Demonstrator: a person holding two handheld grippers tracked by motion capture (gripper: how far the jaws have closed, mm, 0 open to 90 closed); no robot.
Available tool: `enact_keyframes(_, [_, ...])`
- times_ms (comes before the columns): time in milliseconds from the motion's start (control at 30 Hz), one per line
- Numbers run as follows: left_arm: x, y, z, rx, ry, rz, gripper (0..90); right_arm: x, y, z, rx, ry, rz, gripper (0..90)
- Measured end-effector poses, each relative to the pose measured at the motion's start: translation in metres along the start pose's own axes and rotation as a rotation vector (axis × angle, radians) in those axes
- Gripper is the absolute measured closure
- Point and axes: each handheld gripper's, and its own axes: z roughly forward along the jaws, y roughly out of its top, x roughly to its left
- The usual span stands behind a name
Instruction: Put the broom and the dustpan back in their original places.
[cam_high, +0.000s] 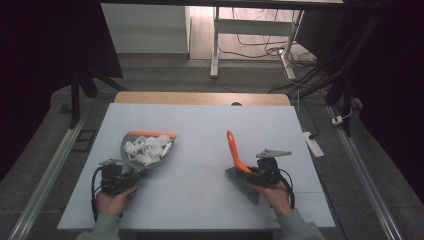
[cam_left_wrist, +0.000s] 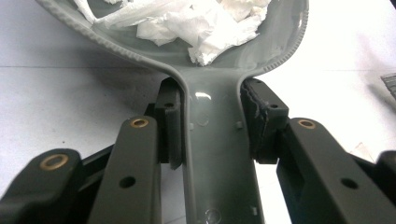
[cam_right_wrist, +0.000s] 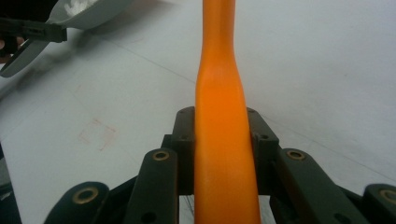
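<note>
The left gripper (cam_left_wrist: 212, 135) is clamping the grey dustpan (cam_high: 145, 152) handle, paper scraps (cam_high: 147, 147) heaped inside; tilting could be spilling them onto the counter (cam_high: 200, 130). The right gripper (cam_right_wrist: 223, 140) is squeezing the brush's orange handle (cam_right_wrist: 222, 112), which might twist.

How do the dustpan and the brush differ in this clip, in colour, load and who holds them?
The dustpan is grey with an orange front lip; the brush has an orange handle and a grey head. The dustpan holds crumpled white paper; the brush carries nothing. The left tongs clamp the dustpan's handle; the right tongs clamp the brush's handle, which angles up and away. Both are gripped by the handle over the white table.
</note>
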Motion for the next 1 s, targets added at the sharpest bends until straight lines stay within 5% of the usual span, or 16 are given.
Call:
enact_keyframes(500, [0.000, 0.002, 0.013, 0.034, 0.015, -0.008, 61.9, -0.026, 0.000, 0.005, 0.028, -0.076, 0.056, 67.7])
enact_keyframes(1000, [-0.001, 0.002, 0.019, 0.057, 0.034, -0.003, 61.8, -0.043, -0.002, 0.014, 0.103, -0.142, 0.048, 49.0])
